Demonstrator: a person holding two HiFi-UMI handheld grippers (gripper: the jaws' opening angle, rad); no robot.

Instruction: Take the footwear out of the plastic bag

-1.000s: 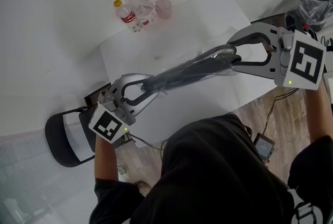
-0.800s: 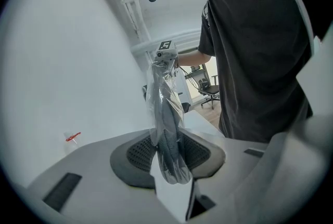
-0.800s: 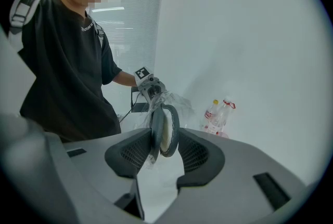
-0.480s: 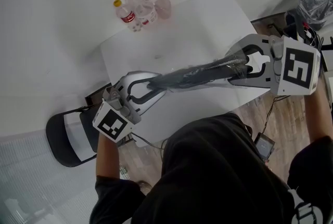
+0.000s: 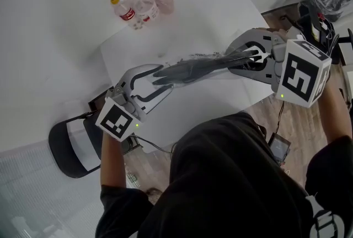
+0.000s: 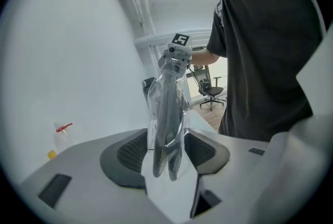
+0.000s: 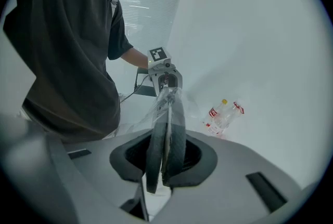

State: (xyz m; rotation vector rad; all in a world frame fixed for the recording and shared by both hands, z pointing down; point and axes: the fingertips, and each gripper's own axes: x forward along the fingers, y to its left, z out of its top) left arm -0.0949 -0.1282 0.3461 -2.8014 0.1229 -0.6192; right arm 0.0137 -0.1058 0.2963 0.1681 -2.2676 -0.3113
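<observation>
1. Footwear [image 5: 198, 67]: two flat, dark, slender soles, face to face inside a clear, crinkled plastic bag [image 6: 167, 77], held above the white table [image 5: 220, 10].
2. Right gripper [image 5: 251, 57]: the jaws have just been closing, and the black pads clamp the soles' end.
3. Left gripper [image 5: 146, 79]: the jaws have just been opening, and the bag's other end sits loose between the textured pads.

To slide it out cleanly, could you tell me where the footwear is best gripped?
I'd grip the footwear at its end on the person's right, pinching across the two soles pressed flat together, coming in along its length; the plastic bag wraps the other end.
</observation>
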